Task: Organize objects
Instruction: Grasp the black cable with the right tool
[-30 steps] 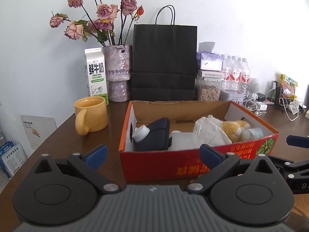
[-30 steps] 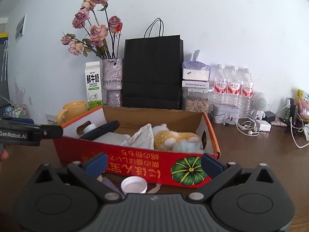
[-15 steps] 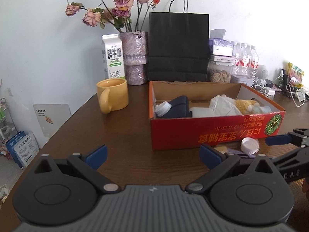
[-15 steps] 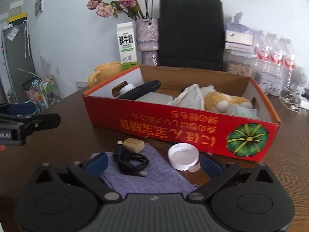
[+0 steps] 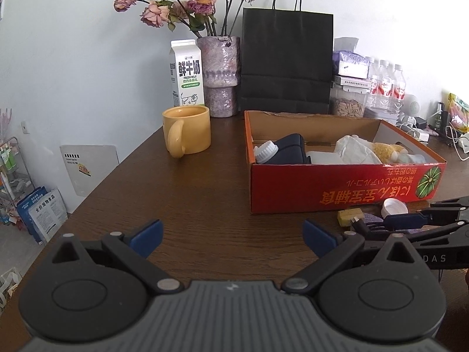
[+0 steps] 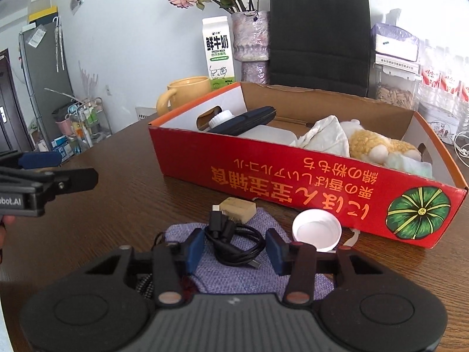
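Before the red box (image 6: pixel 296 182), on the purple cloth (image 6: pixel 234 267): a black cable (image 6: pixel 234 242).
Right gripper (image 6: pixel 234 249) has just been closing around it, pads apart from it; left gripper (image 5: pixel 231 236) released, now farther back. Box holds a plush toy (image 6: pixel 378 146).

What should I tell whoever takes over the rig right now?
Right claw: jaws just closing around the coiled black USB cable on the purple woven cloth; no grip visible yet.
Left claw: open, empty.
Done: the red cardboard box holds a plush toy and bottles.
Left: cable, tan block, white plastic cap and cloth lie in front of the box.
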